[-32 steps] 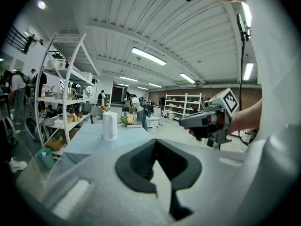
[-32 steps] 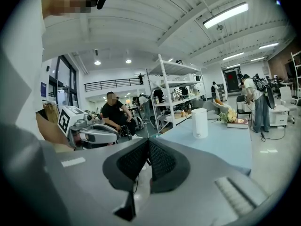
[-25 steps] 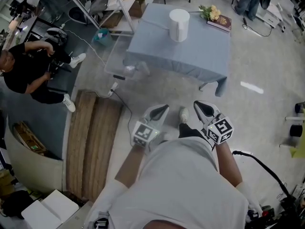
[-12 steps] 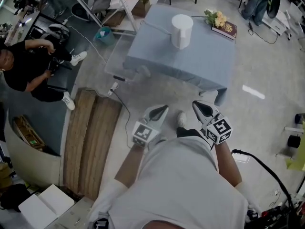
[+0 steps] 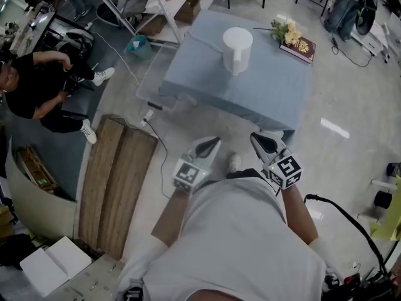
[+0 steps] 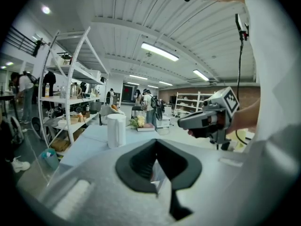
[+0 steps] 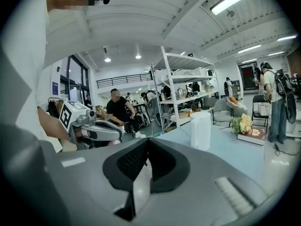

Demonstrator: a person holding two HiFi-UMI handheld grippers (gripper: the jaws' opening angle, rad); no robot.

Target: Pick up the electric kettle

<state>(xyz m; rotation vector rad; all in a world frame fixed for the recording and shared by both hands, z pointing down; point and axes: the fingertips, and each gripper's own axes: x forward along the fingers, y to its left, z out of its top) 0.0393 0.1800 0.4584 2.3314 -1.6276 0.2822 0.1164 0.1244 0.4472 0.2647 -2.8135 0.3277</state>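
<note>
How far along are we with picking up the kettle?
Done: nothing; the white kettle stands untouched on the blue table. In hand: nothing; left gripper and right gripper are shut, empty, short of the table. Left: reach the table, open a gripper, grasp the kettle, lift.

Desk (image 5: 269,96) under blue-grey cloth. White electric kettle (image 5: 237,50) upright on desk, toward far side. Flowers (image 5: 286,31) plus book (image 5: 299,47) at desk's far right corner. Left hand-held gripper (image 5: 208,145) and right hand-held gripper (image 5: 264,142) both just short of desk's near edge, pointing at desk, well apart from kettle, tips pinched together. Clear plastic box (image 5: 153,74) on floor right by desk's left side. Person in black (image 5: 34,93) sitting way off to desk's left.
</note>
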